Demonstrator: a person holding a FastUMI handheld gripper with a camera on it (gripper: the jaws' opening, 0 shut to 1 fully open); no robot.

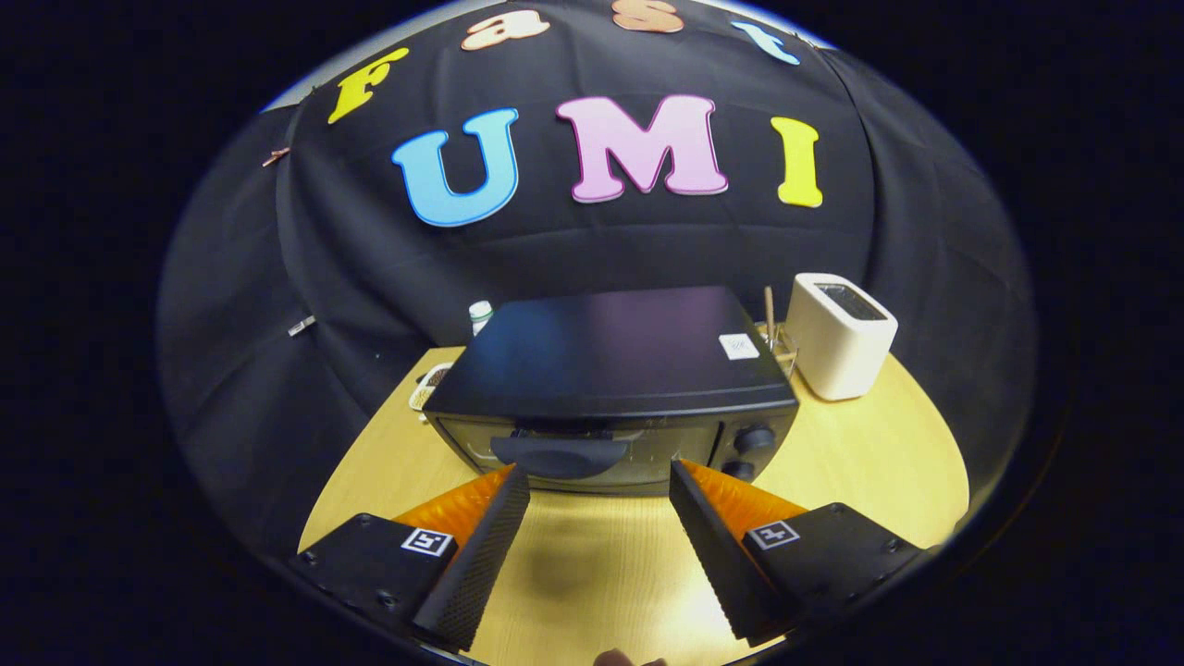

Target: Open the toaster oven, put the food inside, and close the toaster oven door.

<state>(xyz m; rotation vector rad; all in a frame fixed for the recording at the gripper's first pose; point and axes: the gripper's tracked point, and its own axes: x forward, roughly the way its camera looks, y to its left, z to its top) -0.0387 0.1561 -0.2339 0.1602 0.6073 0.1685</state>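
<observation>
Gripper view: toaster oven (610,370) just ahead of gripper (599,481), door closed; fingers spread wide, holding nothing.

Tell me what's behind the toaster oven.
Behind the toaster oven, partly showing: a white-capped bottle at one back corner, sticks in a clear holder at the other, beside the white toaster. Its body covers the rest. The gripper is open, just ahead of the door.
</observation>
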